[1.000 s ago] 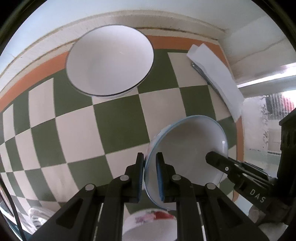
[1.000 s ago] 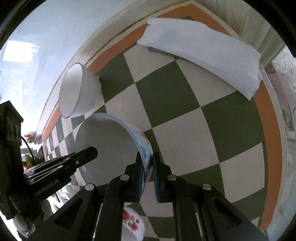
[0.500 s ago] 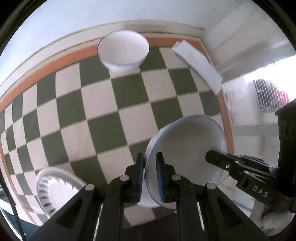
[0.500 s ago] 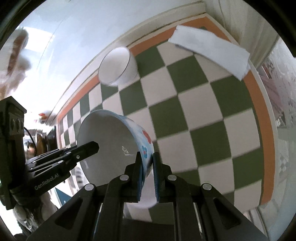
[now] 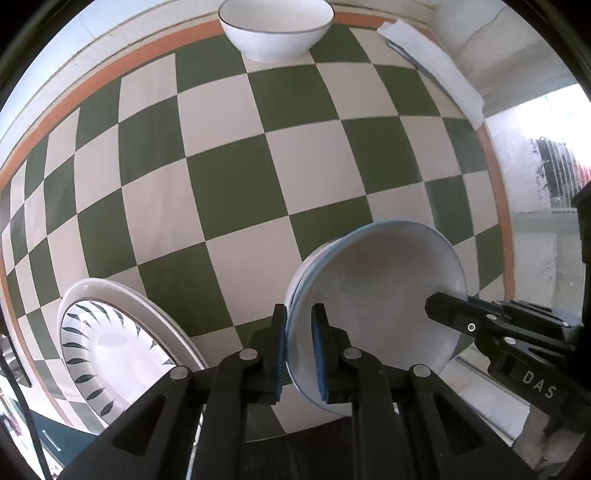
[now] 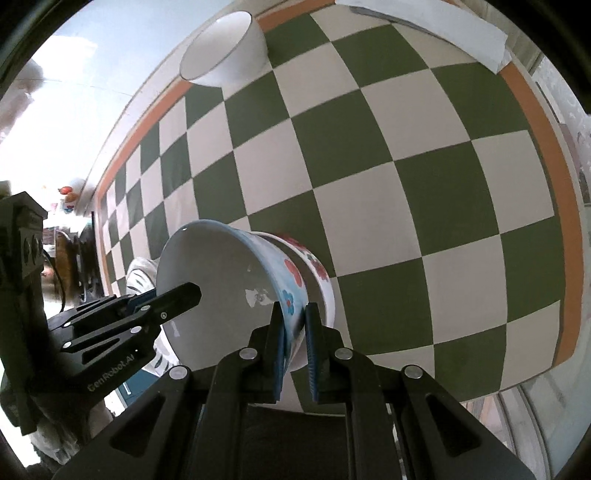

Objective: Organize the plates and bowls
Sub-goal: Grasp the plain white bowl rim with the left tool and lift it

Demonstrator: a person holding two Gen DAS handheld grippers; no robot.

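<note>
Both grippers hold one flowered bowl (image 6: 221,280) with a blue rim by opposite edges. My left gripper (image 5: 298,347) is shut on its near rim; the bowl's white inside (image 5: 376,295) faces the camera. My right gripper (image 6: 294,345) is shut on the opposite rim. The bowl sits in or just above a second flowered bowl (image 6: 316,273) at the table's near edge; contact cannot be told. A plain white bowl (image 5: 275,27) stands at the far edge. A white plate with dark leaf marks (image 5: 110,339) lies at the near left.
The table carries a green and cream checked cloth (image 5: 229,192) with an orange border. A folded white paper on a dark flat thing (image 5: 436,62) lies at the far right corner. The table's near edge runs just below the held bowl.
Both grippers have drawn back toward the near edge with the bowl, so the white bowl looks farther away. The leaf plate has come into view, and the held bowl now stands over the second flowered bowl.
</note>
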